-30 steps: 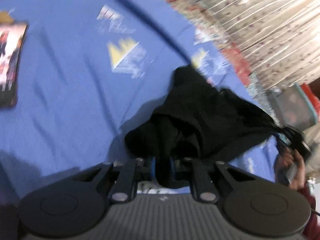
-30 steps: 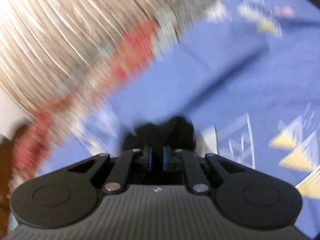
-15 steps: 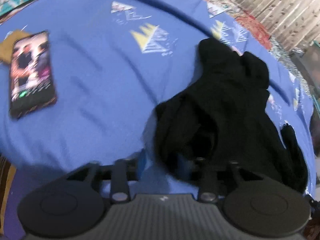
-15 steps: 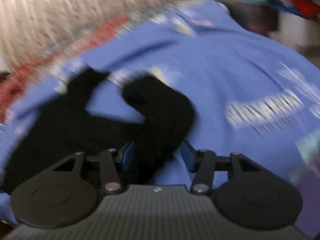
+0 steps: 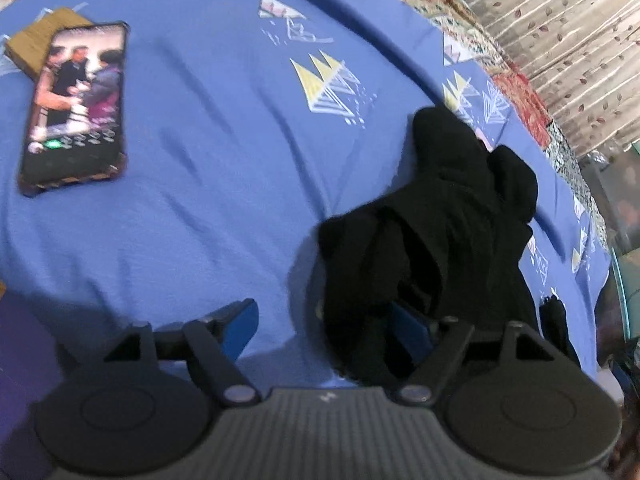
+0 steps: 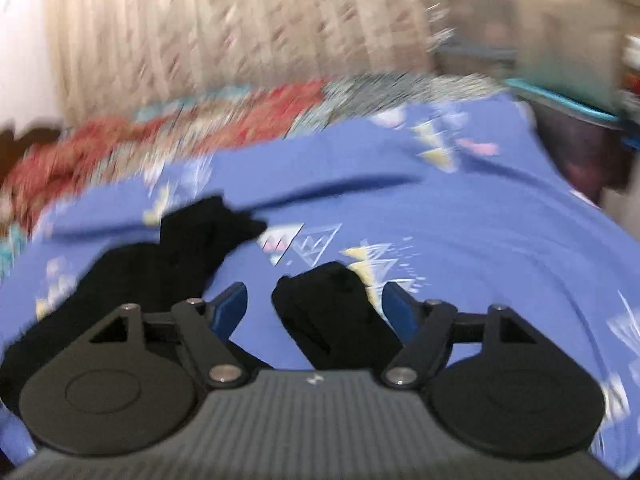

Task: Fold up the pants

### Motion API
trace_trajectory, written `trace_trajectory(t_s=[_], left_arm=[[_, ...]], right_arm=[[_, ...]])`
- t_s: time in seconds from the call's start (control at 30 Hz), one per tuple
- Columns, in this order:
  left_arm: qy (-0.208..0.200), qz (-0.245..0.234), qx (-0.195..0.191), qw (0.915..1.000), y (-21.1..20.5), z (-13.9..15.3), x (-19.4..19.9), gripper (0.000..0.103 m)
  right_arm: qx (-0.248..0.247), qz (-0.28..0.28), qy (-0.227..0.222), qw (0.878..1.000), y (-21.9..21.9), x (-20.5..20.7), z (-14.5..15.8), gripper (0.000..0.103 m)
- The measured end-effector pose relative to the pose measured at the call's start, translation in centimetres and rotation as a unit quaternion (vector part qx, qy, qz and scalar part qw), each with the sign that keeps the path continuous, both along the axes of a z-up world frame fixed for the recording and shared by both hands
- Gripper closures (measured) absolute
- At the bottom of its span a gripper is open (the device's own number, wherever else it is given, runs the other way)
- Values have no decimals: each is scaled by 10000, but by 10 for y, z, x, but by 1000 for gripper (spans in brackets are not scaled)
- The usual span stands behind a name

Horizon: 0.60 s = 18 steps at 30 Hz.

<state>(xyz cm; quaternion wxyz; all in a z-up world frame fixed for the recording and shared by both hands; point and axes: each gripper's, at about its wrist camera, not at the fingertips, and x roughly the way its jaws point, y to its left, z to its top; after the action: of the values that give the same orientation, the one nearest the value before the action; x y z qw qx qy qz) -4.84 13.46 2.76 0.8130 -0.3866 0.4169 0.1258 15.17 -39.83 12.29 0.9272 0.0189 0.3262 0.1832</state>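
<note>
Phone [image 5: 74, 108] lies far left on the blue bedsheet [image 5: 208, 184], over a brown pad; wide bare sheet beside it. Left gripper [image 5: 324, 320] jaws opening, black pants [image 5: 440, 232] bunched against the right finger, unpinched. Right gripper [image 6: 314, 306] jaws opening, a pant end lying loose between. Right view blurred; curtain [image 6: 240, 28] behind the bed's far edge.

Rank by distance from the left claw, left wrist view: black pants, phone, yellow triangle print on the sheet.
1. black pants: bunched right at the opening left claw, covering its right finger.
2. yellow triangle print: mid-sheet, beyond the pants, upper centre.
3. phone: far left, screen lit.
</note>
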Motion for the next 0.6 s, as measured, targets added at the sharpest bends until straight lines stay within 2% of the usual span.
trace_trajectory(t_s=[0.07, 0.13, 0.27, 0.3, 0.33, 0.37, 0.4, 0.43, 0.53, 0.6], left_arm=[[52, -51, 19, 10000, -6, -3, 7, 29], [84, -85, 68, 9999, -12, -4, 10, 30], [128, -103, 98, 9998, -14, -7, 14, 36], [144, -112, 103, 9998, -14, -8, 15, 46], [171, -144, 100, 9997, -15, -9, 17, 63], [190, -210, 64, 9996, -17, -10, 19, 72], [177, -272, 1, 9995, -17, -11, 20, 94], [131, -304, -51, 9994, -19, -12, 21, 96], [-50, -256, 46, 9996, -16, -3, 22, 96], [-339, -120, -105, 9993, -3, 14, 22, 96]], right_arm=[[-370, 189, 238, 9989, 14, 24, -10, 27], [-674, 96, 429, 9968, 23, 44, -20, 27], [-347, -602, 1069, 9918, 5, 91, -46, 27], [-164, -780, 1258, 9888, -3, 101, -55, 30], [68, -881, 1514, 9845, -12, 107, -64, 48], [325, -939, 1853, 9776, -16, 111, -73, 62], [610, -936, 2151, 9702, -16, 111, -80, 92], [868, -931, 2256, 9659, -16, 107, -82, 94], [1238, -976, 1602, 9744, -14, 98, -41, 95], [1929, -1234, 1068, 9675, -32, 99, 5, 95]])
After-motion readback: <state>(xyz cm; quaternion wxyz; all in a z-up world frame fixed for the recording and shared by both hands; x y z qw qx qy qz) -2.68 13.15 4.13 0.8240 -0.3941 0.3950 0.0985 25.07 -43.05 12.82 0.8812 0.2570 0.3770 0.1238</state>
